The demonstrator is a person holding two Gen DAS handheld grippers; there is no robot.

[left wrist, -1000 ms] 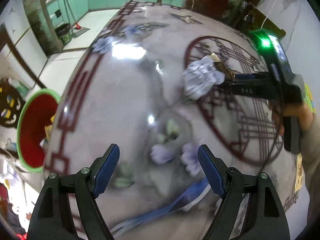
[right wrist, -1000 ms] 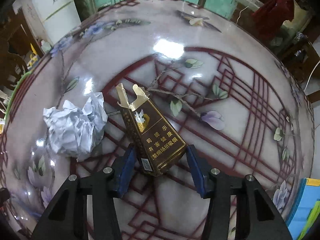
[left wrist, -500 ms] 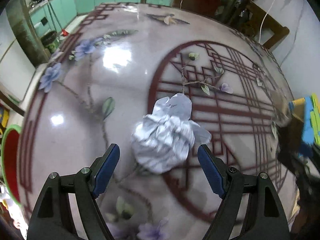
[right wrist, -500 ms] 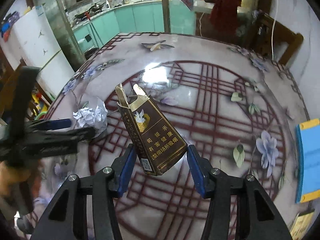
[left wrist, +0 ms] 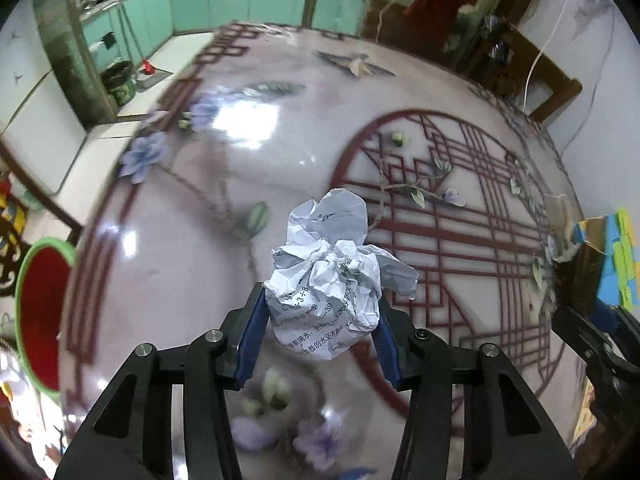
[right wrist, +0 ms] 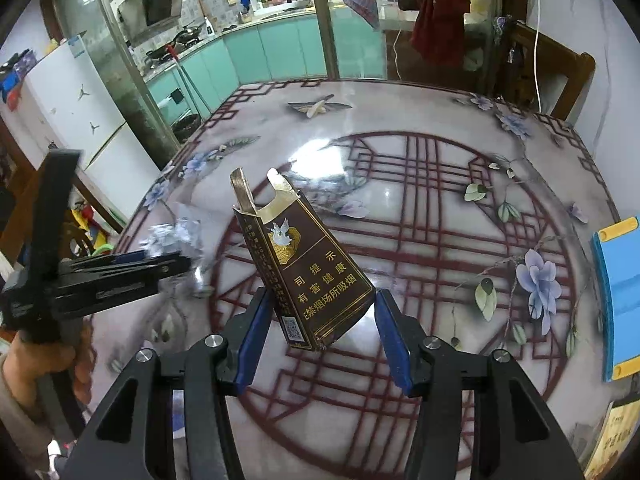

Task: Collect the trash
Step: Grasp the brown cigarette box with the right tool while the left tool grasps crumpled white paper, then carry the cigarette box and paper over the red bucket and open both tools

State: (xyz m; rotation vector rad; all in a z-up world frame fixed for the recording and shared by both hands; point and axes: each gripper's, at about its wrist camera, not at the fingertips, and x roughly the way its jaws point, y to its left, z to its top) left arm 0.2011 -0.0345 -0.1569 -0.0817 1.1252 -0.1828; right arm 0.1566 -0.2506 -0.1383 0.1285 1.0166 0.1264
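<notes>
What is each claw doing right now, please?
Left claw: closing, pads already against the crumpled paper ball.
Right claw: shut on the open brown cigarette pack, held above the table.

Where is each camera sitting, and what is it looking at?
Left wrist: sits on the left tongs, looks down at the paper ball on the table; tongs closing around it.
Right wrist: sits on the right tongs, looks over the brown pack they hold; a hand shows.
Shared: table, paper ball, and each view shows the other tongs.
</notes>
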